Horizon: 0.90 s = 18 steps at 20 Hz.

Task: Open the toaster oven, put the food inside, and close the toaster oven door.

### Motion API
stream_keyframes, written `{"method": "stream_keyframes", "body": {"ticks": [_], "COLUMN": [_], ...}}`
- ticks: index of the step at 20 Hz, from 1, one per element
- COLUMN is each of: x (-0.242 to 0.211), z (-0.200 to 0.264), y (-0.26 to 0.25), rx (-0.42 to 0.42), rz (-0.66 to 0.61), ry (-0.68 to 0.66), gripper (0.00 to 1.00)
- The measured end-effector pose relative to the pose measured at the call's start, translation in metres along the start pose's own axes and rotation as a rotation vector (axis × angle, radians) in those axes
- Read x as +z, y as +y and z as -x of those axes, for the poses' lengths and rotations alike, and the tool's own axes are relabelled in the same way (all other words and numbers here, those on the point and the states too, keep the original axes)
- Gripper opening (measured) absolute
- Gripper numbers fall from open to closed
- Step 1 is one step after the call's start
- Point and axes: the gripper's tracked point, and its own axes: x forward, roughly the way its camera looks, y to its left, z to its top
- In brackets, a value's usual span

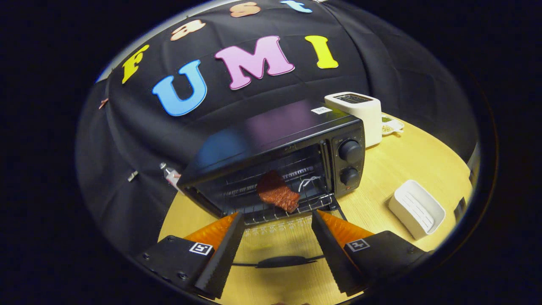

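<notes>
- a small tube-like item [170, 173] pokes out past the toaster oven's left corner, at the edge of the tabletop [406, 163]; too little of it shows to say what it is.
- the toaster oven [271, 146] stands just ahead of the fingers, its mouth open; the glass door [279, 241] lies folded flat between the fingers, with its dark handle [281, 261] nearest the camera.
- the gripper [277, 220] is spread wide and holds nothing; both fingertips hang over the door near the hinge line.
- the food [277, 192], a reddish-brown slab, rests on the wire rack [292, 209] inside, toward the front edge and apparently tilted; whether it overhangs the rack lip is hard to tell.
- judging from this, loading is done and closing the door is what is left: get under the handle, lift in an arc about the hinge, keep the push centred so the door does not twist, and check the food clears the door as it swings up.
- right of the cavity are two knobs [350, 163]; their settings are unreadable.
- behind the oven stands a white toaster [358, 112], with a small dish [391, 125] beyond it partly hidden.
- far right, a white tray [417, 208] lies well apart on the tabletop.
</notes>
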Motion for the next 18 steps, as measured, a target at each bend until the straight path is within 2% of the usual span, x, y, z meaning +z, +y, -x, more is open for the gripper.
{"method": "stream_keyframes", "body": {"ticks": [3,9,11,18], "x": [-0.029,-0.092,-0.113,-0.154], "z": [0.014,0.035,0.032,0.000], "y": [-0.006,-0.005,-0.007,-0.013], "rx": [-0.021,-0.012,-0.028,-0.100], "rz": [0.081,0.220,0.232,0.307], "ry": [0.062,0.222,0.291,0.390], "gripper": [0.98,0.99,0.99,0.99]}}
